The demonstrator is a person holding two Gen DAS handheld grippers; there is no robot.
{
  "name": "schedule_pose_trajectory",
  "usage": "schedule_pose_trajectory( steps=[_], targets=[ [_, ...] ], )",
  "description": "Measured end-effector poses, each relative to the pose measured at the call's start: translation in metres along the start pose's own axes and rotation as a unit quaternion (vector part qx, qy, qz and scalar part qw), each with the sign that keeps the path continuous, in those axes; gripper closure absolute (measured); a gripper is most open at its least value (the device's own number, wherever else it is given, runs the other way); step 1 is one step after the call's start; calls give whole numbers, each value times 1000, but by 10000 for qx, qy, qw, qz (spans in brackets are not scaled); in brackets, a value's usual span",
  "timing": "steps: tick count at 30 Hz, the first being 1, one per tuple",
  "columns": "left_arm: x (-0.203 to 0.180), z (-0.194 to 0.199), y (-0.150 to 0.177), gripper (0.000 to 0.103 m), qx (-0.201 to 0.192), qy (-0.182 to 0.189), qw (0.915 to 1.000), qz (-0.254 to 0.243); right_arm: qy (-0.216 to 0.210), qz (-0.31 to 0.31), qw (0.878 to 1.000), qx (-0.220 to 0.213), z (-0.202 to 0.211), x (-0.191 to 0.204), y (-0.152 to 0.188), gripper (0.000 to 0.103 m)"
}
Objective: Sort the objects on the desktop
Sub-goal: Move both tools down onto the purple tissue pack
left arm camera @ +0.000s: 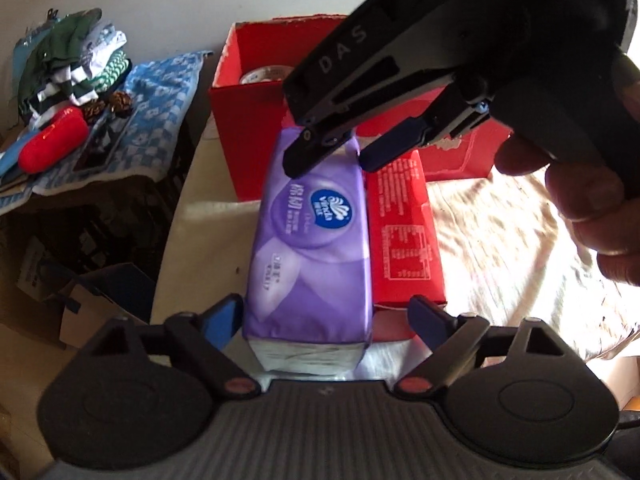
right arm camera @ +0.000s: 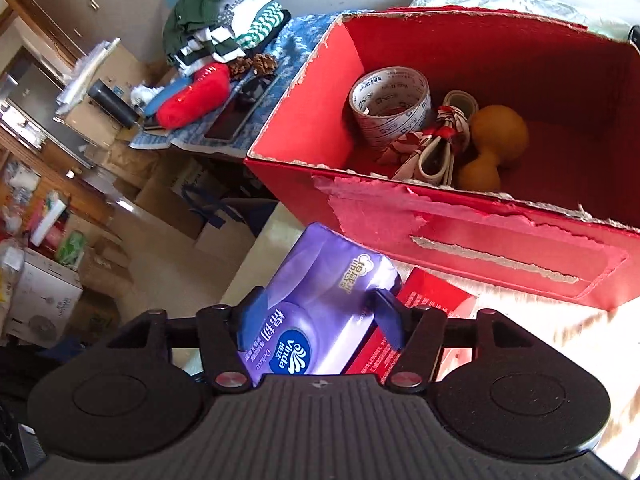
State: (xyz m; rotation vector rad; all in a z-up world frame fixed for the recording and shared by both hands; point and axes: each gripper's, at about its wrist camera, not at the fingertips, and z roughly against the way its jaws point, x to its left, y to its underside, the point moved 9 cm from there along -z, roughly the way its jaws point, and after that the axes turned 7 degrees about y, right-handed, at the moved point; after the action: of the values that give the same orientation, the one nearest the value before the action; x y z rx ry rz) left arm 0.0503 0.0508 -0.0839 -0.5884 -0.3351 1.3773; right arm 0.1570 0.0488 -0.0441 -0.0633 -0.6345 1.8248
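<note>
Tissue pack (left arm camera: pixel 308 236), purple with a blue Vinda badge, lies lengthwise on the pale cloth-covered table (left arm camera: pixel 500 232), touching a flat red carton (left arm camera: pixel 404 236) along its right side. Its near end sits between the fingers of the left gripper (left arm camera: pixel 326 320), whose jaws stand spread wide on either side, clear of the wrapper. At the far end the right gripper (left arm camera: pixel 324 156) reaches down from the upper right, held by a hand (left arm camera: pixel 580 208); its blue pads straddle the pack's far end, jaws parted. From the right wrist view the pads flank the wrapper closely, but I cannot tell whether they press on it.

Just beyond the pack stands a big red box (right arm camera: pixel 480 236) with torn edges, open at the top. Inside it are a roll of printed tape (right arm camera: pixel 390 106), a bundled white cable (right arm camera: pixel 436 152) tied with red-and-white cloth, and an orange dumbbell-shaped toy (right arm camera: pixel 492 144). Farther left, a blue patterned cloth carries folded clothes (right arm camera: pixel 224 20), pine cones (right arm camera: pixel 256 64) and a red case (right arm camera: pixel 194 96).
</note>
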Motion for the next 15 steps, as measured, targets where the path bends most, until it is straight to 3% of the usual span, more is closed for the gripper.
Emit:
schedule_pose_trajectory(
  steps=[6, 15],
  targets=[
    [10, -16, 0, 35, 129, 186, 9997, -36, 477, 106, 9988, 102, -15, 11, 0, 27],
    [28, -21, 7, 33, 369, 512, 9980, -8, 598, 586, 9963, -209, -19, 28, 4, 30]
  ],
)
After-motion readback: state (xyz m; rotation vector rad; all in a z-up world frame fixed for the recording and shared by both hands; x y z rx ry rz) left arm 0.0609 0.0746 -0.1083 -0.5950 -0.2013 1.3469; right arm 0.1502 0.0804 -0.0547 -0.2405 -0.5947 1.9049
